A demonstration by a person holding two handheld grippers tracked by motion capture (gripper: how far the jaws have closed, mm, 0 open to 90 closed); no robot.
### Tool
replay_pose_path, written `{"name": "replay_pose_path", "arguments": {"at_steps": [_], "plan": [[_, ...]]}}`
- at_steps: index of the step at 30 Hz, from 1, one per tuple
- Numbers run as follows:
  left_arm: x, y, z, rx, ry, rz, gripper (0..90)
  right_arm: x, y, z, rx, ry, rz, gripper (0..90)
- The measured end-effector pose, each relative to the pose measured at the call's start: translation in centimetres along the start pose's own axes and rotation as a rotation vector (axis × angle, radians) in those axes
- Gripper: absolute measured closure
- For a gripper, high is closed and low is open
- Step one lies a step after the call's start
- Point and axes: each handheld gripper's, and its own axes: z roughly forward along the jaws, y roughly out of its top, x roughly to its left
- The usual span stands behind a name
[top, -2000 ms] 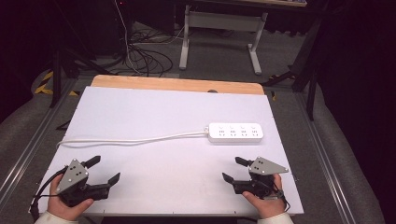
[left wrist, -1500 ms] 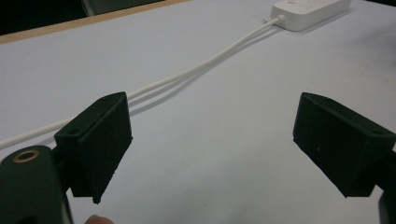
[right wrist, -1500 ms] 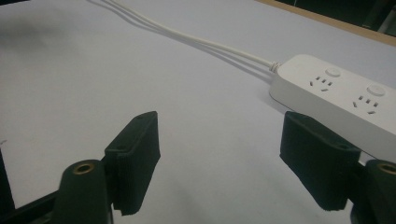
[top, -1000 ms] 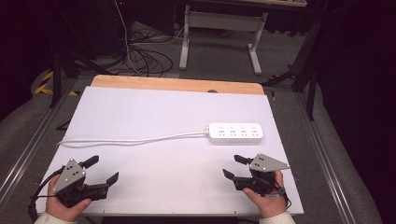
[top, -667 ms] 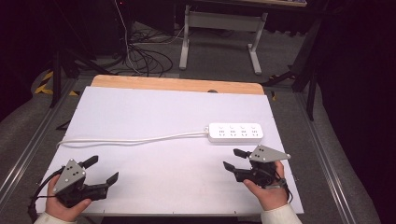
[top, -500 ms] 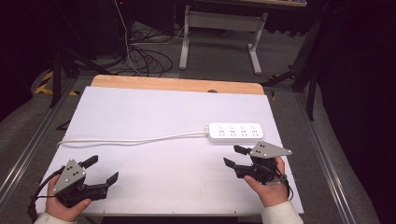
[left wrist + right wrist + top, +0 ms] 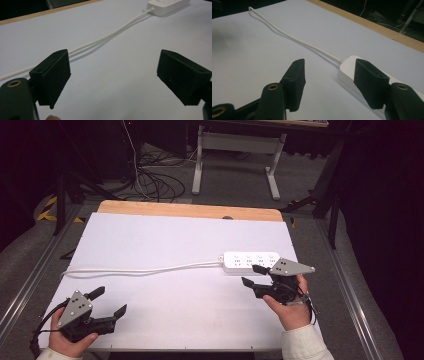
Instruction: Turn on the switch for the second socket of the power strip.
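Approaching the white plastic power strip (image 7: 250,261), we hover our right gripper (image 7: 253,275) just beside its cabled end, jaws spread with nothing between them, having just been closing. Next we judge we must straddle that end and pinch. The strip lies flat at the table's right, its white cord (image 7: 145,269) trailing left. Our left gripper (image 7: 107,302) rests spread wide, empty.

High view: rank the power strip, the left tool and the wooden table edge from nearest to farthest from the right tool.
1. Power strip, just beyond the right tool.
2. Wooden table edge, along the far side.
3. Left tool, at the near left corner.
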Motion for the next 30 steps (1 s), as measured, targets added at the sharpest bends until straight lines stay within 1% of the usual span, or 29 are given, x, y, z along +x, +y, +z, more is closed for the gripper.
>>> {"name": "replay_pose_path", "arguments": {"at_steps": [2, 4, 5, 6, 7, 8, 9, 10, 11, 13, 15, 16, 17, 19, 25, 27, 28, 30], "plan": [[0.0, 0.0, 0.0, 0.000, 0.001, -0.001, 12.3, -0.2, 0.2, 0.0, 0.004, -0.001, -0.012, 49.2], [0.0, -0.1, -0.1, 0.001, 0.006, 0.000, 12.3, -0.3, 0.4, 0.0, 0.007, -0.006, -0.023, 58.4], [0.0, -0.1, -0.1, 0.000, 0.005, -0.004, 12.3, -0.3, 0.4, 0.0, 0.007, -0.006, -0.023, 58.4], [0.0, -0.1, -0.2, -0.002, 0.005, -0.007, 12.4, -0.6, 0.6, 0.1, 0.019, -0.005, -0.049, 71.6], [0.0, -0.1, -0.3, 0.001, 0.008, -0.005, 12.4, -0.6, 0.6, 0.1, 0.019, -0.005, -0.049, 71.6], [0.0, -0.1, -0.3, 0.001, 0.010, -0.006, 12.4, -0.7, 0.8, 0.2, 0.027, -0.004, -0.054, 77.2], [0.0, -0.2, -0.4, 0.000, 0.012, -0.006, 12.4, -1.0, 1.1, 0.4, 0.041, 0.001, -0.066, 86.0], [-0.1, -0.2, -0.4, 0.000, 0.016, -0.006, 12.4, -1.0, 1.1, 0.4, 0.041, 0.001, -0.066, 86.0], [0.0, -0.2, -0.5, 0.001, 0.022, 0.000, 12.4, -1.2, 1.4, 0.5, 0.048, 0.001, -0.069, 89.4], [-0.1, -0.3, -0.7, -0.001, 0.022, -0.009, 12.4, -1.5, 1.7, 0.7, 0.056, -0.001, -0.067, 90.0], [0.0, -0.3, -0.8, 0.000, 0.027, -0.006, 12.4, -2.0, 2.1, 1.0, 0.064, -0.007, -0.052, 90.0], [0.0, -0.3, -0.8, 0.000, 0.029, -0.007, 12.5, -2.5, 2.3, 1.3, 0.065, -0.009, -0.037, 90.0], [0.0, -0.4, -0.8, 0.000, 0.030, -0.007, 12.5, -2.5, 2.3, 1.3, 0.065, -0.009, -0.037, 90.0], [0.0, -0.4, -0.8, 0.000, 0.030, -0.008, 12.5, -3.0, 2.5, 1.6, 0.067, -0.021, -0.026, 90.0], [0.0, -0.4, -0.8, -0.001, 0.029, -0.010, 12.5, -4.8, 2.5, 2.7, 0.072, -0.059, 0.037, 90.0], [0.0, -0.4, -0.8, 0.001, 0.029, -0.007, 12.5, -5.6, 2.3, 3.3, 0.074, -0.082, 0.047, 90.0], [0.0, -0.4, -0.8, 0.001, 0.031, -0.005, 12.5, -5.6, 2.3, 3.3, 0.074, -0.082, 0.047, 90.0], [0.0, -0.4, -0.8, 0.000, 0.030, -0.006, 12.5, -6.1, 2.1, 3.9, 0.073, -0.094, 0.046, 90.0]]}}
